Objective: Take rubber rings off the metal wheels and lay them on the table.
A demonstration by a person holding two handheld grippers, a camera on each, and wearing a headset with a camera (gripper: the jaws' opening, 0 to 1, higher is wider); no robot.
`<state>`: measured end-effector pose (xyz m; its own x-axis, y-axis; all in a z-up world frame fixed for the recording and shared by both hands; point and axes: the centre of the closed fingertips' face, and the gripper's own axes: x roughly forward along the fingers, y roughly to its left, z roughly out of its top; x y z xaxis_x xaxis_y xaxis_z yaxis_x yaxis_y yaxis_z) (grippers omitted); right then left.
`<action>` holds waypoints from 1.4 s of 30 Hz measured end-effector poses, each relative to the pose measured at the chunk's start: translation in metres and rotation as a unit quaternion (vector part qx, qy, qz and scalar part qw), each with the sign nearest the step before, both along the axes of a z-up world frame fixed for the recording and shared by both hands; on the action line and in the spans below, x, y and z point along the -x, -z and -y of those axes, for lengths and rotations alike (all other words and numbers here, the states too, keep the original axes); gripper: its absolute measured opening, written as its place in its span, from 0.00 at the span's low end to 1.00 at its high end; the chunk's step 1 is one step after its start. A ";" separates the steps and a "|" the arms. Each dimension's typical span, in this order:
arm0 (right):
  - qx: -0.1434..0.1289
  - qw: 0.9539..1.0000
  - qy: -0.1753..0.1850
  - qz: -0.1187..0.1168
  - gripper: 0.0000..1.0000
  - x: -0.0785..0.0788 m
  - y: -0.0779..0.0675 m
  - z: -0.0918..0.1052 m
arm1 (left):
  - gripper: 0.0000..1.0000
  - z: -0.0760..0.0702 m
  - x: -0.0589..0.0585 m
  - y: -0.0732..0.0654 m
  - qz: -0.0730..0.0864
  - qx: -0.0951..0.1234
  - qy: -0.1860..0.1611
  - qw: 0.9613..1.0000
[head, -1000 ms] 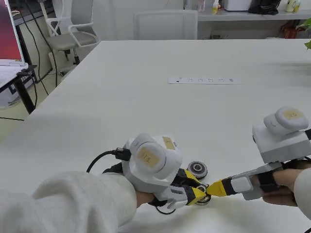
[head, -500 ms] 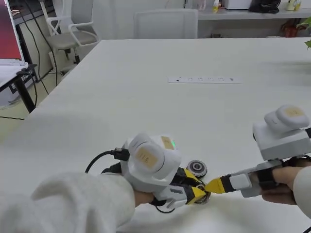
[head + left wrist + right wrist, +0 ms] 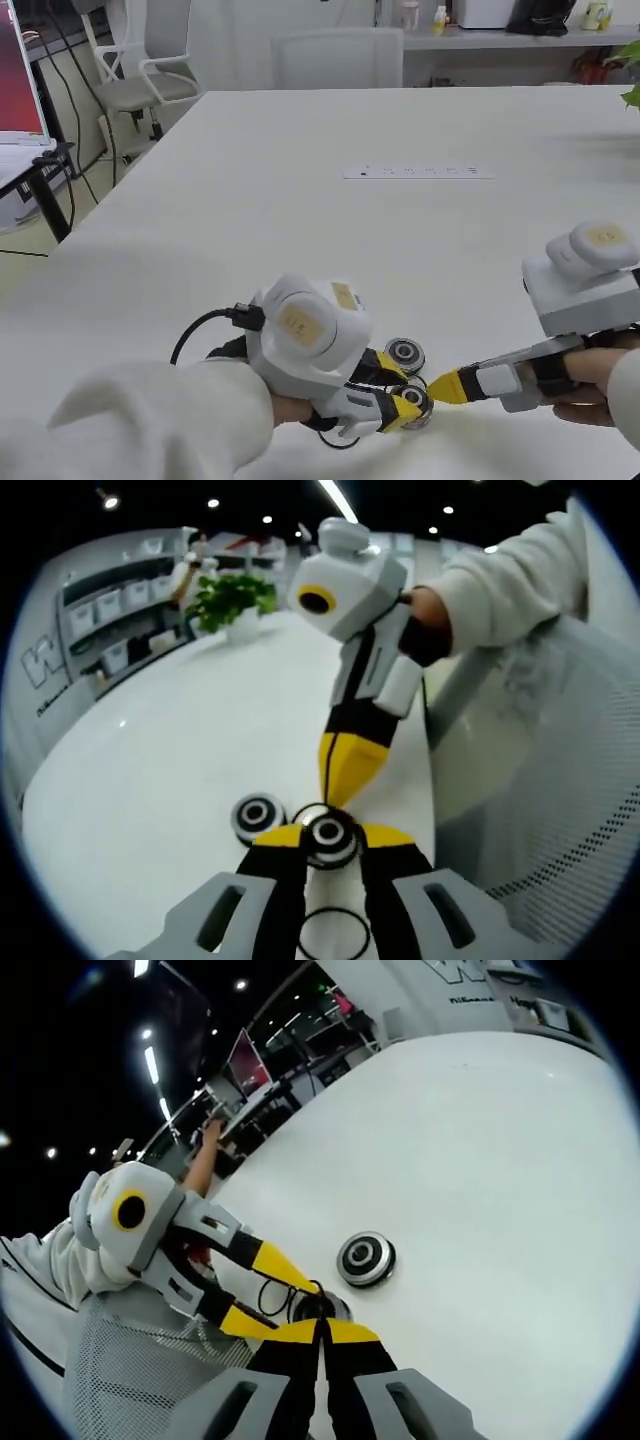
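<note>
My left gripper [image 3: 328, 842] is shut on a small metal wheel [image 3: 328, 834] with a black rubber ring, held just above the table near the front edge [image 3: 414, 400]. My right gripper [image 3: 320, 1326] comes in from the right with its yellow jaws shut. Its tip [image 3: 440, 389] pinches at the rubber ring on that wheel's rim [image 3: 320, 1306]. A second wheel [image 3: 405, 351] with its ring on lies flat on the table just beyond [image 3: 258, 816] [image 3: 365, 1258]. A loose black rubber ring [image 3: 335, 931] lies on the table under my left gripper.
The white table [image 3: 330, 230] stretches far ahead. A white power strip [image 3: 420, 172] lies across its middle. Chairs [image 3: 340, 55] stand at the far edge and a potted plant [image 3: 232, 598] sits at the right end. A black cable [image 3: 195, 335] trails from my left gripper.
The head camera has tipped slightly. Both grippers stay together at the held wheel, with the left gripper a touch lower; the second wheel has not moved.
</note>
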<state>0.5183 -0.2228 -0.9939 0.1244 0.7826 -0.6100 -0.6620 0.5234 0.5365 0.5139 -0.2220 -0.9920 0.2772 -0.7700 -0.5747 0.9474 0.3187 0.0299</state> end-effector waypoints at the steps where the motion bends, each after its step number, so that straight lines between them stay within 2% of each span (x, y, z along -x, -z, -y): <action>1: 0.000 1.000 0.002 0.001 0.00 -0.001 -0.001 0.001 | 0.26 0.001 0.001 -0.005 0.000 0.007 0.004 1.000; 5: -0.007 1.000 0.011 0.000 0.00 -0.004 -0.003 0.001 | 0.32 0.001 0.002 -0.022 0.011 0.027 0.008 1.000; 7: -0.008 1.000 0.010 0.003 0.00 -0.004 -0.004 0.000 | 0.35 0.000 0.003 -0.028 0.011 0.033 0.004 0.999; 8: -0.009 1.000 0.009 0.004 0.00 -0.004 -0.005 0.000 | 0.37 0.000 0.003 -0.029 0.012 0.031 0.004 0.999; 10: -0.013 1.000 0.009 0.005 0.00 -0.005 -0.007 -0.002 | 0.40 -0.001 0.005 -0.032 0.029 0.022 0.015 0.999; 14: -0.020 1.000 0.011 0.011 0.00 -0.006 -0.012 -0.003 | 0.44 -0.001 0.009 -0.043 0.024 0.035 0.018 0.999; 16: -0.024 1.000 0.012 0.012 0.00 -0.007 -0.014 -0.003 | 0.45 -0.002 0.008 -0.047 0.036 0.033 0.015 0.999; 17: -0.026 0.999 0.013 0.013 0.00 -0.008 -0.016 -0.004 | 0.46 -0.004 0.005 -0.051 0.053 0.027 0.012 0.998; 20: -0.035 0.999 0.014 0.016 0.00 -0.009 -0.020 -0.007 | 0.50 -0.005 0.003 -0.064 0.062 0.043 0.004 0.997; 24: -0.045 0.999 0.012 0.020 0.00 -0.008 -0.026 -0.011 | 0.51 -0.015 0.001 -0.078 0.070 0.057 -0.011 0.996; 28: -0.051 0.998 0.006 0.022 0.00 -0.007 -0.029 -0.016 | 0.54 -0.026 0.002 -0.086 0.068 0.056 -0.021 0.996; 30: -0.050 0.998 0.004 0.023 0.00 -0.007 -0.029 -0.017 | 0.55 -0.034 0.004 -0.091 0.075 0.055 -0.025 0.995; 32: -0.051 0.998 0.000 0.023 0.00 -0.005 -0.029 -0.019 | 0.57 -0.042 0.006 -0.096 0.075 0.057 -0.028 0.995; 34: -0.054 0.998 -0.004 0.018 0.00 -0.002 -0.029 -0.021 | 0.59 -0.052 0.010 -0.099 0.067 0.056 -0.035 0.996; 35: -0.055 0.998 -0.004 0.017 0.00 -0.002 -0.029 -0.022 | 0.59 -0.057 0.011 -0.100 0.068 0.054 -0.037 0.996; 36: -0.054 0.998 -0.007 0.017 0.00 -0.001 -0.029 -0.023 | 0.59 -0.064 0.012 -0.103 0.077 0.051 -0.041 0.995; 38: -0.053 0.998 -0.011 0.017 0.00 0.001 -0.028 -0.025 | 0.57 -0.073 0.014 -0.110 0.086 0.058 -0.053 0.993; 40: -0.053 0.998 -0.013 0.016 0.00 0.002 -0.029 -0.026 | 0.57 -0.081 0.015 -0.114 0.084 0.068 -0.071 0.992; 42: -0.058 0.998 -0.012 0.015 0.00 0.003 -0.030 -0.028 | 0.59 -0.089 0.020 -0.113 0.079 0.068 -0.079 0.991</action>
<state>0.5152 -0.1946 -0.9643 0.1220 0.8507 -0.5113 -0.6895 0.4432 0.5728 0.4940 -0.1334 -0.8792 0.4791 -0.7775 -0.4074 0.8721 0.4742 0.1207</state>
